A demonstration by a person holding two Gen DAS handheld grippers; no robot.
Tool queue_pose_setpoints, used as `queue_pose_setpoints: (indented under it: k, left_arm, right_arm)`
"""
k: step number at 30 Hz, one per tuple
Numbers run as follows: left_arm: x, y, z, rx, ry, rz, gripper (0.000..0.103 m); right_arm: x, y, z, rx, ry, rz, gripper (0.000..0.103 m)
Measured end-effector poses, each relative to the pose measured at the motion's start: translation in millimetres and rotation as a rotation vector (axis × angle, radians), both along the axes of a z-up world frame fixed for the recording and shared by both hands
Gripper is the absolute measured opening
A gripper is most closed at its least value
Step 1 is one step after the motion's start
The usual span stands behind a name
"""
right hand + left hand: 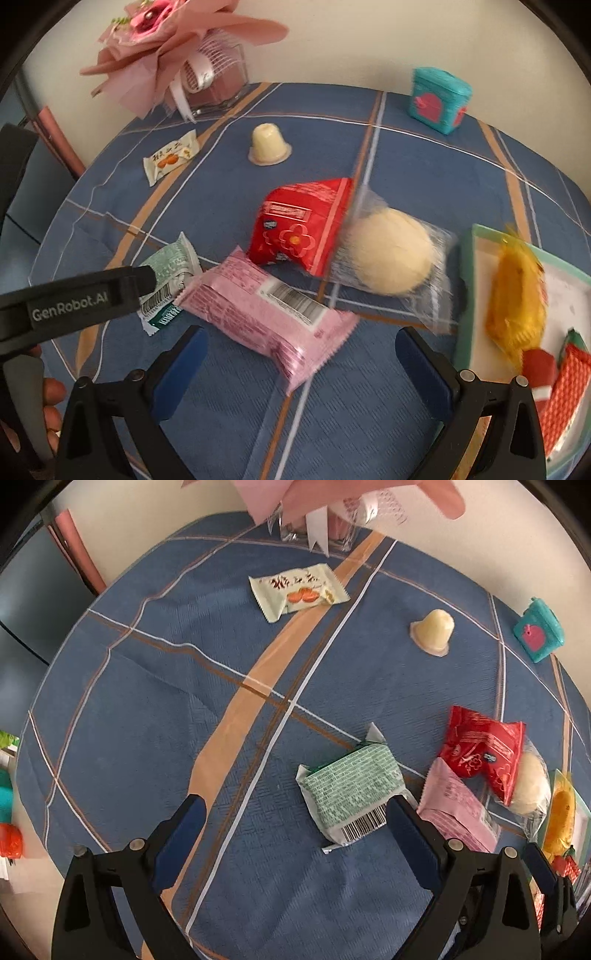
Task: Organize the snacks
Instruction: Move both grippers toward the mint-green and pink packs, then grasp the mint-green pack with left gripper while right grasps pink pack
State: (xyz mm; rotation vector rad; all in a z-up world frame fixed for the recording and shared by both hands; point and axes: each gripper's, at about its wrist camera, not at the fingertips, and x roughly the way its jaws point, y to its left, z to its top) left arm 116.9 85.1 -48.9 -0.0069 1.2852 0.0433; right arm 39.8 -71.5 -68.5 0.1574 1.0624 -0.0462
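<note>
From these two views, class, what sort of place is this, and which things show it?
Probably a home dining or living room: a table under a blue checked tablecloth, a glass vase of pink paper flowers by a plain wall, and wrapped snacks such as the pink packet scattered about.

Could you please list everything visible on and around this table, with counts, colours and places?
Green snack packet: 1, green-white, near edge, by left gripper.
Pink snack packet: 1, pink, centre front.
Red snack packet: 1, red, mid-table.
Clear-wrapped bun: 1, cream, right of red packet.
Jelly cup: 1, pale yellow, far side, upside down.
Biscuit packet: 1, cream, far left.
Teal box: 1, teal-pink, far right.
Tray: 1, green-rimmed, right edge, holding yellow snack and red-white wrappers.
Bouquet in glass vase: 1, pink, far side.
Tablecloth: blue plaid.
Left gripper: open.
Right gripper: open.
</note>
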Motion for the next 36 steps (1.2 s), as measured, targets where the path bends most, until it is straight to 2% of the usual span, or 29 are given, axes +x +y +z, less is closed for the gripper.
queue_pose_setpoints:
  k: [11, 18, 24, 30, 32, 36]
  left_arm:
    - [14, 9, -6, -0.014, 0.009, 0.017, 0.098]
    - [18, 10, -2, -0.021, 0.007, 0.014, 0.098]
    - [19, 7, 0, -0.020, 0.009, 0.002, 0.098]
    - [19, -2, -1, -0.022, 0.019, -0.002, 0.098]
    - [16, 0, 2, -0.030, 0.023, -0.002, 0.098]
    - [18, 1, 2, -0.038, 0.025, -0.003, 0.098]
  right_arm:
    - [24, 15, -10, -0.010, 0.008, 0.065, 0.096]
    - [24, 14, -11, 0.028, 0.030, 0.061, 0.089]
    - [19, 15, -11, 0.102, 0.070, 0.070, 0.086]
    - [15, 21, -12, 0.173, 0.107, 0.106, 0.075]
    - [15, 22, -10, 0.178, 0.102, 0.110, 0.070]
    - [18, 22, -10, 0.160, 0.080, 0.103, 0.070]
